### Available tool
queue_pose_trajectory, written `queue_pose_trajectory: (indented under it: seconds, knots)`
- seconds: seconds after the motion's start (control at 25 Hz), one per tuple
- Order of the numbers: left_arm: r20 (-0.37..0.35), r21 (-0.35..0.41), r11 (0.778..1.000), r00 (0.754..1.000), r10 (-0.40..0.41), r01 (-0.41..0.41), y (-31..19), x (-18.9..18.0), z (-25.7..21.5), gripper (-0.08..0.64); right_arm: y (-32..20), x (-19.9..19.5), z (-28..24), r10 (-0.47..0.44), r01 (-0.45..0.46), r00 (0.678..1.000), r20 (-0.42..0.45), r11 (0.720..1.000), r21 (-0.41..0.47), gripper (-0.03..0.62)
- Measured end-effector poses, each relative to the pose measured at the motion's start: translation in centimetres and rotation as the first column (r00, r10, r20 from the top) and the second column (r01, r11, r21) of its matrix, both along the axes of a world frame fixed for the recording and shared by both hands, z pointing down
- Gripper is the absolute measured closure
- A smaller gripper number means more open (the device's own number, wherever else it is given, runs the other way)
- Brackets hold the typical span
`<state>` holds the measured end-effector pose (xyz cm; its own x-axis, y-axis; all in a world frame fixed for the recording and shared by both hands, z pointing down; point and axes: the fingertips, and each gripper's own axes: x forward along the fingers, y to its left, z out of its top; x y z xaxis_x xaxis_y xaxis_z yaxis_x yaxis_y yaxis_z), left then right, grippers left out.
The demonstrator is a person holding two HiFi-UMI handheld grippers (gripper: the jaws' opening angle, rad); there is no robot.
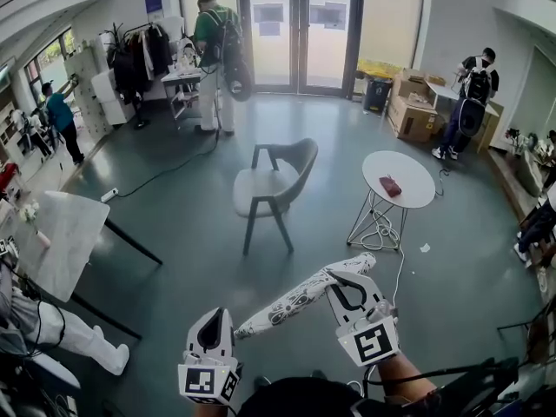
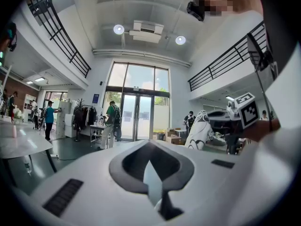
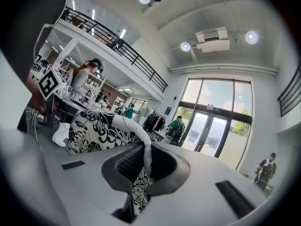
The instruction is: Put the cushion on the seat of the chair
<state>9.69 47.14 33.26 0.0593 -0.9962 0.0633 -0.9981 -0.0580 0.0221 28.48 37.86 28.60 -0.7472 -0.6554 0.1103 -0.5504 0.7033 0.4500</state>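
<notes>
Right gripper view: right gripper pinches the black-and-white floral fabric cushion by its edge, which looks light, soft and floppy, so an edge hold should suffice; left gripper jaws together, empty.

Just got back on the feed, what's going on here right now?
The person's right gripper is shut on an edge of the black-and-white floral cushion, held in the air in front of them. The left gripper is beside it, jaws together, holding nothing. The grey chair stands further ahead, its seat bare, so the cushion isn't placed yet.
</notes>
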Motion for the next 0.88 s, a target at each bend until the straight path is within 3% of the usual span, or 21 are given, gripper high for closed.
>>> queue_pose_trajectory:
  seconds: [0.52,0.88]
  knots:
    - [-0.008,-0.001,0.999,0.999,0.050,-0.050,0.1,-3.9,0.5,0.552,0.2,-4.3,0.1,0.029,-0.029,0.999,-0.014,1.000,-0.009,0.569]
    - [0.012,0.002,0.989,0.989,0.145,-0.145,0.0,-7.5,1.0,0.552,0.3,-7.8,0.7,0.116,-0.117,0.993,-0.014,0.993,-0.009,0.569]
